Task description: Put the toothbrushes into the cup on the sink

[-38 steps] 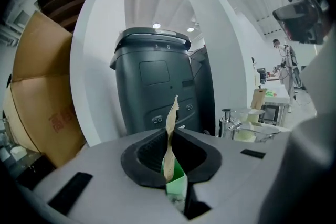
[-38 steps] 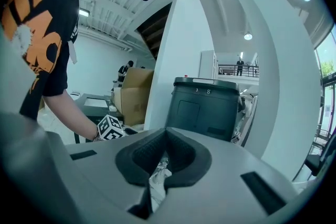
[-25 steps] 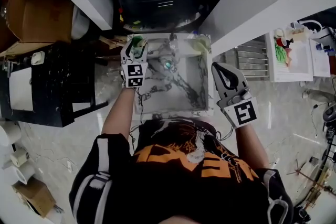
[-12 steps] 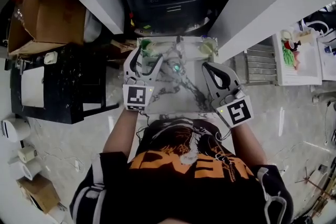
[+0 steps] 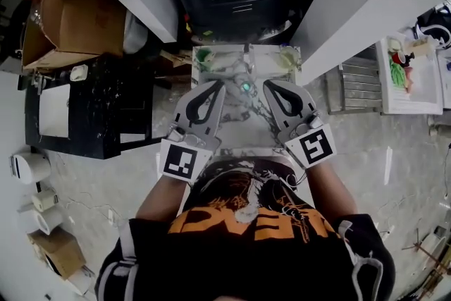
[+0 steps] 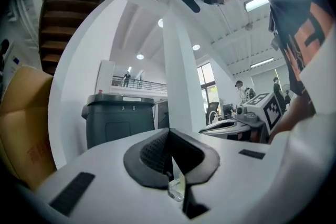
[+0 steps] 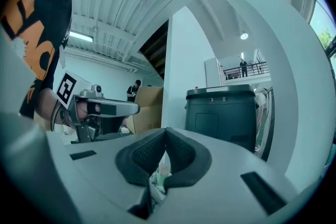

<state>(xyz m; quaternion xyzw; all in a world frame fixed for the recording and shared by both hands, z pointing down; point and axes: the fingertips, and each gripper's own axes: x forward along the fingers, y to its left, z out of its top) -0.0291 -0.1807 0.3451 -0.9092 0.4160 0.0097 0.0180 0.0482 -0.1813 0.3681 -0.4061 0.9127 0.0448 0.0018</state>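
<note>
The marble sink (image 5: 232,116) lies below me in the head view. On its back left corner stands a green cup (image 5: 204,56) holding pale and green things too small to name. A second pale cup (image 5: 287,57) stands on the back right corner. My left gripper (image 5: 217,87) hangs over the sink's left half, well short of the green cup, its jaws closing with nothing between them. My right gripper (image 5: 268,86) is shut and empty over the right half. Both gripper views look up into the room, with the left gripper (image 6: 169,136) and right gripper (image 7: 166,136) pads together.
A faucet (image 5: 245,53) and a drain (image 5: 246,87) sit between the two cups. A cardboard box (image 5: 77,10) and a black table (image 5: 91,102) stand at the left, a metal rack (image 5: 345,88) at the right. A dark bin (image 6: 118,123) stands ahead.
My left gripper left the green cup at the back left corner, drew back toward the person, spread wide, then closed. The right gripper moved inward over the sink, still shut.
</note>
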